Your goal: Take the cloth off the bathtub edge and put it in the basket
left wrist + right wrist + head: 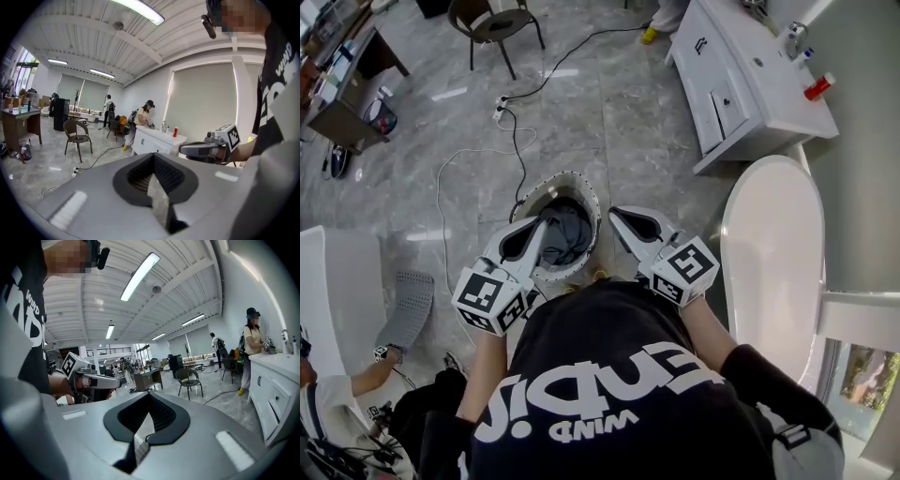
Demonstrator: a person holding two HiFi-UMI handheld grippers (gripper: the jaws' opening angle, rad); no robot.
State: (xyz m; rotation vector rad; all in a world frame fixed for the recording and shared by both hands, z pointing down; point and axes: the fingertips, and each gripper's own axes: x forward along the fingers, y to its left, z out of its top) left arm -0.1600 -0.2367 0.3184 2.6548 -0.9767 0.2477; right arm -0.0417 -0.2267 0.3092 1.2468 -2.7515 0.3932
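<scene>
Grey cloth [565, 234] lies in basket [569, 176]; left gripper [538, 223] and right gripper [615, 213] over it, jaws closed, empty.

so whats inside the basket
A crumpled grey cloth lies in the basket, filling most of it. The cloth hides the basket's bottom, and the left gripper covers its near left side, so anything there cannot be seen.

Grey marble floor [609, 103], white vanity [750, 84], chair [492, 23]
</scene>
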